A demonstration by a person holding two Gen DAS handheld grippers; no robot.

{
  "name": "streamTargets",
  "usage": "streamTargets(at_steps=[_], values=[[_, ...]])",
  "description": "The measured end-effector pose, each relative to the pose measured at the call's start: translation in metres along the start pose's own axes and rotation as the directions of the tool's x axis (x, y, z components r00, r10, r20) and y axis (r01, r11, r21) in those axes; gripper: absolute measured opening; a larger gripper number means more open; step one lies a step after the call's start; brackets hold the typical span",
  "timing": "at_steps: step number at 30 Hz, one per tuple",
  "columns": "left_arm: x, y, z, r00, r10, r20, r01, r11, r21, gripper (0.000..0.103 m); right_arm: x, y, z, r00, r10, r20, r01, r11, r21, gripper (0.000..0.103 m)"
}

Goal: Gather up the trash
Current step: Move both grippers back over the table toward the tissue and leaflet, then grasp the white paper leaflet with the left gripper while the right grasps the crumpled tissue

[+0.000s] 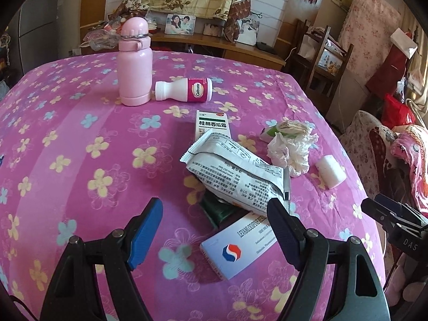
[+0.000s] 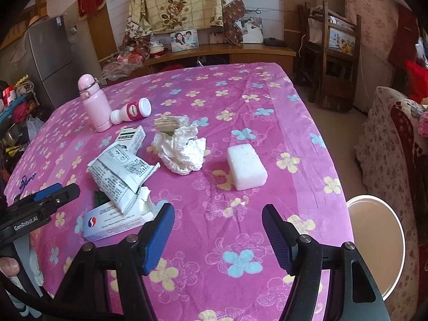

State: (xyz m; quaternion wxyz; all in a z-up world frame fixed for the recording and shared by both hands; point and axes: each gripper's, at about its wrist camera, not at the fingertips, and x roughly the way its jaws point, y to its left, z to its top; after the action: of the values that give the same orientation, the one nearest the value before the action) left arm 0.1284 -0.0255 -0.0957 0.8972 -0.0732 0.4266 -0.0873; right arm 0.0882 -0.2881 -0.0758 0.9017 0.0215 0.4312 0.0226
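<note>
Left wrist view — left gripper (image 1: 215, 215) spread over crinkled white printed wrapper (image 1: 235, 171); right gripper (image 2: 218, 220) spread, empty. Crumpled white tissue (image 2: 183, 151) on counter (image 2: 267, 101) — nothing collected yet.

On the tablecloth (image 2: 240, 240), the foam block (image 2: 246, 169) lies at three o'clock of the crumpled tissue (image 2: 184, 152); the printed pouch (image 2: 120, 179) lies at nine.

Soft daylight is filling both views; pink tablecloth (image 1: 80, 133) is showing faint shadows; fisheye is bending edges, corners darkening; foreground slightly blurring.
</note>
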Motion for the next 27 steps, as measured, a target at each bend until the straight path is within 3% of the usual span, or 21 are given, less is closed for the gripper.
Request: streamTargets(at_steps=[13, 21, 27], values=[[0.026, 0.009, 0.008, 0.998, -0.06, -0.036, 0.056, 0.994, -0.096, 0.081, 0.008, -0.004, 0.01, 1.0, 0.023, 0.012, -0.023, 1.0, 0.02, 0.071], [0.057, 0.016, 0.018, 0.989, -0.124, -0.079, 0.104, 0.97, -0.221, 0.081, 0.027, 0.009, 0.026, 0.997, 0.073, 0.017, -0.072, 0.997, -0.017, 0.071], [0.076, 0.018, 0.025, 0.987, -0.133, -0.095, 0.102, 0.956, -0.274, 0.081, 0.058, 0.021, 0.049, 0.994, 0.108, 0.005, -0.108, 0.993, -0.048, 0.072]])
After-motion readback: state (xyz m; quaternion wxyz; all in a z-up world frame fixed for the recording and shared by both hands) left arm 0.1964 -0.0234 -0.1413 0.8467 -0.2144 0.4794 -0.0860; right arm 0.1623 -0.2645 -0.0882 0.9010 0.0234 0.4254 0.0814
